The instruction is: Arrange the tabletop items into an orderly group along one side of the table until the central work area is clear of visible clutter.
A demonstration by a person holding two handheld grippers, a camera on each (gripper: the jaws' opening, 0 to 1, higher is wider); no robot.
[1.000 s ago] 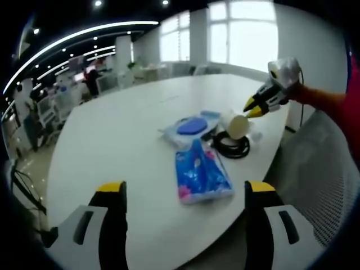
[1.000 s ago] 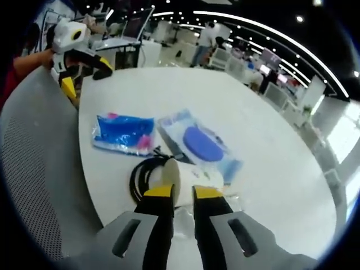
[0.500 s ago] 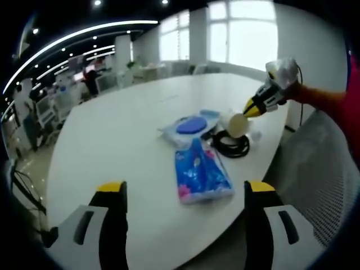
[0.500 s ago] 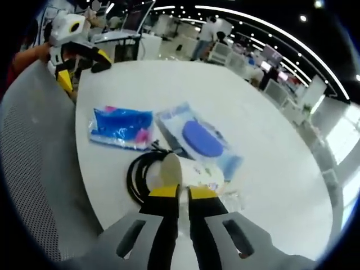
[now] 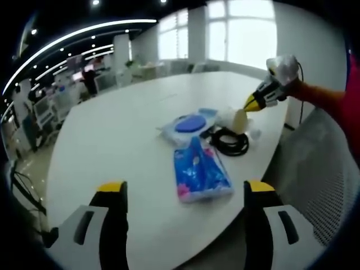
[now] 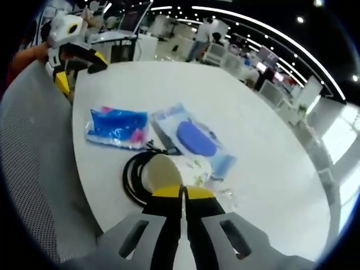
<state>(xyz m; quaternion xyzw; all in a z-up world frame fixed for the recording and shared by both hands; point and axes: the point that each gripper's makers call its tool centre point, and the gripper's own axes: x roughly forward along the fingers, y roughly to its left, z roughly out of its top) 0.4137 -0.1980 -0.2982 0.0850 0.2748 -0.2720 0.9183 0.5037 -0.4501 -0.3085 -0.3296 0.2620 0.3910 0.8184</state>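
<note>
Your left gripper [image 5: 183, 225] has grey jaws with slotted sides and yellow tips. Your right gripper [image 6: 181, 194] matches it, its white rounded housing trailing a black cable. You wear a red sleeve [image 5: 332, 104].

Soft, slightly blurred fisheye views, edges bent, bright window [image 5: 242, 34] glare, ceiling light strips [image 6: 270, 34].

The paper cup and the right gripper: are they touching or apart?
Touching. The right gripper view shows the right gripper with its jaws pinched on the paper cup's rim.
</note>
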